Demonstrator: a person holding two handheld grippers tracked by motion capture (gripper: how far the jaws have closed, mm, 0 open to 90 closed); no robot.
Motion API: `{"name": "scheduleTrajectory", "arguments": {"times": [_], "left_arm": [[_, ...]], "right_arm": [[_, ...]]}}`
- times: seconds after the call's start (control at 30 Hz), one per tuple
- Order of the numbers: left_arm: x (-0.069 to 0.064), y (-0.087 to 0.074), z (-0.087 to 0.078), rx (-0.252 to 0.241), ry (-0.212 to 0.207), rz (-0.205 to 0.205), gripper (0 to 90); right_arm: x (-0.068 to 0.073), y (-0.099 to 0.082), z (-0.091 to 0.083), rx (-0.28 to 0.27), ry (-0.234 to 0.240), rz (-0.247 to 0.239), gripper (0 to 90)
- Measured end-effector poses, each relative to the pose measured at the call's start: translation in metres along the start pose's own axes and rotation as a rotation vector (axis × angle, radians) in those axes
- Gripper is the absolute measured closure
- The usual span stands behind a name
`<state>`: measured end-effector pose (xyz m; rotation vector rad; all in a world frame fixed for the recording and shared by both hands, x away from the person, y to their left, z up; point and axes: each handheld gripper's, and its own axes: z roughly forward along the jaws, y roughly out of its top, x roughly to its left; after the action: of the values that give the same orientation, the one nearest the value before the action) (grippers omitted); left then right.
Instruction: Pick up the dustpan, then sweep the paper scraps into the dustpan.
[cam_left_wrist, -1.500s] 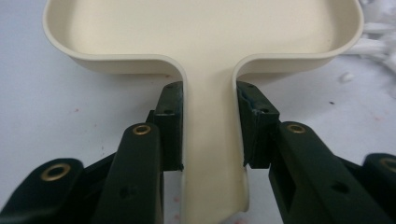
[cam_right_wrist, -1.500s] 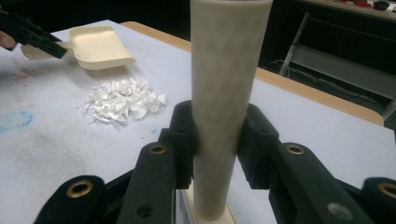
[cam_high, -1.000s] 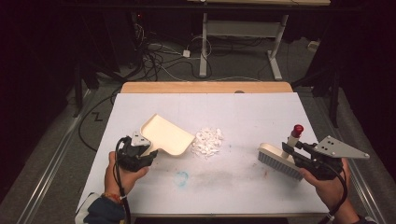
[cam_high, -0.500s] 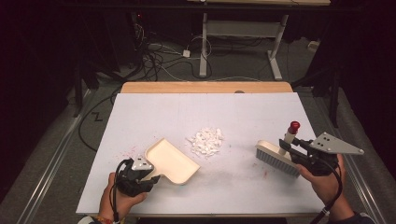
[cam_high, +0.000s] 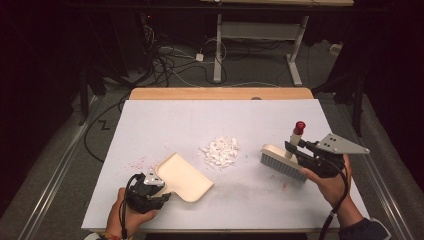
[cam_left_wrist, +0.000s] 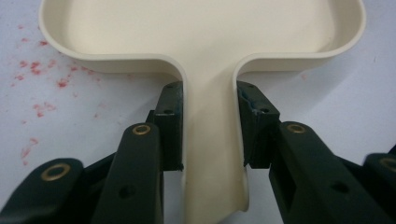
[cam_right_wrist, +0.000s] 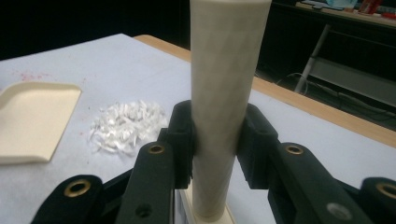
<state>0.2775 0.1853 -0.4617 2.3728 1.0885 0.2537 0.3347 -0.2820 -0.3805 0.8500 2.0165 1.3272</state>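
High view: white paper scraps (cam_high: 220, 151) lie in a loose heap near the middle of the white table top (cam_high: 165, 120); used here as the landmark. Cream dustpan (cam_high: 183, 177) rests flat on the table, just on the near-left side of the heap, its open lip turned toward the scraps, apart from them. Left gripper (cam_high: 159, 186) is at the pan's near-left end, clamped on the handle. Left gripper view confirms it: both black pads press the sides of the dustpan's narrow handle (cam_left_wrist: 212, 140), tray part beyond the jaws. Red specks (cam_left_wrist: 35, 65) are scattered on the table beside the pan's left wall.

Brush (cam_high: 282, 161), cream block with grey bristles, sits on the table to the right of the heap, well apart from it, bristles down. Its upright handle ends in a red tip (cam_high: 299, 126). Right gripper (cam_high: 296, 149) is closed on that handle. Right gripper view: pads squeeze the pale cylindrical handle (cam_right_wrist: 224, 93) from both sides; the scraps and the pan's lip lie beyond it, to the left.
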Motion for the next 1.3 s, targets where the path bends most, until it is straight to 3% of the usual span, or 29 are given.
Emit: {"name": "scheduleTrajectory", "arguments": {"times": [0.13, 0.4, 0.47, 0.7, 0.83, 0.97, 1.03, 1.3], "left_arm": [[-0.001, 0.004, 0.001, 0.016, -0.003, 0.014, 63.6], [0.0, 0.011, -0.003, 0.047, -0.011, 0.036, 63.4], [0.0, 0.013, -0.003, 0.053, -0.01, 0.043, 63.4], [-0.003, 0.014, 0.0, 0.075, 0.012, 0.054, 63.4], [-0.003, 0.013, 0.001, 0.078, 0.015, 0.052, 63.5], [-0.003, 0.013, 0.001, 0.077, 0.016, 0.054, 63.5], [-0.002, 0.014, 0.001, 0.073, 0.016, 0.055, 63.5], [-0.001, 0.013, 0.004, 0.081, 0.017, 0.057, 63.5]], "right_arm": [[0.001, 0.011, 0.016, 0.001, -0.024, -0.042, 70.2], [0.002, 0.033, 0.067, -0.014, -0.036, -0.049, 70.3], [0.001, 0.036, 0.079, -0.026, -0.016, -0.05, 70.4], [-0.004, 0.046, 0.118, -0.032, -0.049, 0.024, 70.3], [-0.002, 0.052, 0.136, -0.027, -0.086, 0.013, 70.3], [-0.001, 0.056, 0.151, -0.044, -0.101, 0.039, 70.3], [0.003, 0.056, 0.158, -0.04, -0.121, 0.016, 70.3], [0.018, 0.053, 0.179, -0.045, -0.114, -0.011, 70.4]]}}
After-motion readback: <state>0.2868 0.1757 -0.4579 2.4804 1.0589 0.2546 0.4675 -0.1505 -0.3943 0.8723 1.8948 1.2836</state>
